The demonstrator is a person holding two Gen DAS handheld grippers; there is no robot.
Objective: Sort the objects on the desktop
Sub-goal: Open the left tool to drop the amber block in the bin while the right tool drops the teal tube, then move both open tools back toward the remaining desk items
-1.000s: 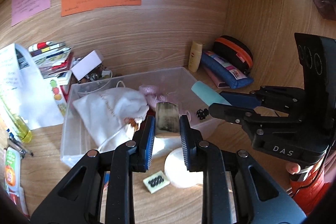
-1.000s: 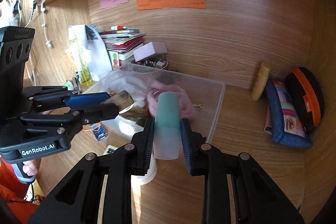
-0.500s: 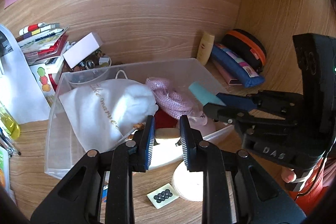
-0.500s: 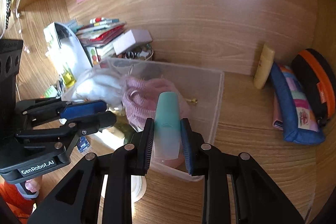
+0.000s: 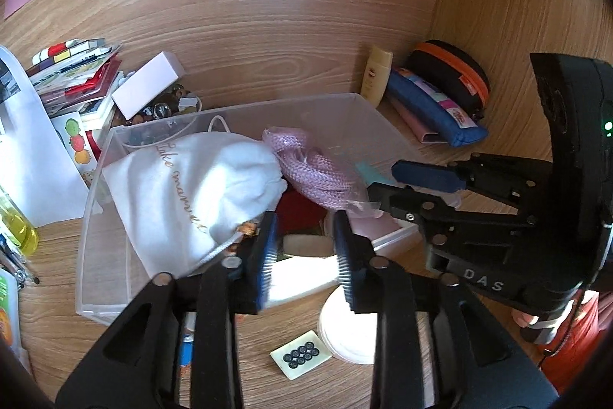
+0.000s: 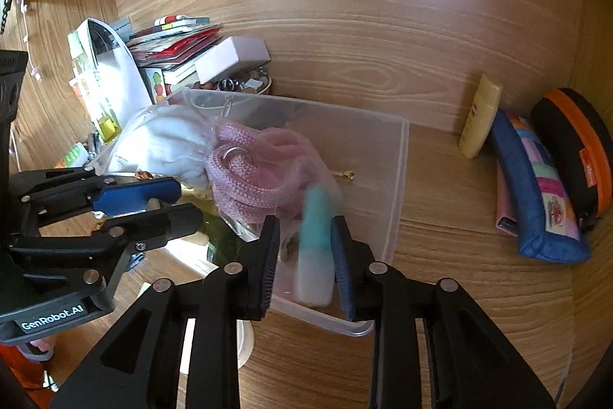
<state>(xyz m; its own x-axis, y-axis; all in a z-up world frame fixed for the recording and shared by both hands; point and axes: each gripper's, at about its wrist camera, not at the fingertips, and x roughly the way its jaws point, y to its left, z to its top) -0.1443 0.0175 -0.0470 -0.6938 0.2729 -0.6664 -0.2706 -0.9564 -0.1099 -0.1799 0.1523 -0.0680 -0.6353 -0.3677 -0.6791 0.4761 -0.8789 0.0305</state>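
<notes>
1. Left wrist view: the left tongs (image 5: 304, 244) hung over the near edge of the clear bin (image 5: 92, 202) on the table (image 5: 249, 344). Their jaws had just been opening and stood apart, with gaps on both sides of the small tan block (image 5: 306, 245), which lay low in the bin between them, not gripped.
2. In the bin a white pouch (image 5: 191, 194) lay at the left, touching a pink cord (image 5: 318, 175) beside it.
3. The right tongs (image 5: 387, 184) reached in from the right over the bin, with a teal tip just beside them.
4. In front of the bin lay a white round lid (image 5: 345, 332) and a card of dots (image 5: 301, 359).
5. Right wrist view: the right tongs (image 6: 304, 248) had just been opening. The teal-capped tube (image 6: 316, 248), blurred, stood in the bin's near corner between the jaws, close against the right pad and clear of the left one, so loose rather than clamped.
6. The left tongs (image 6: 153, 204) reached in from the left over the bin (image 6: 398, 186).
7. A yellow tube (image 6: 479, 117) and a blue case (image 6: 536, 194) lay well apart at the right.
</notes>
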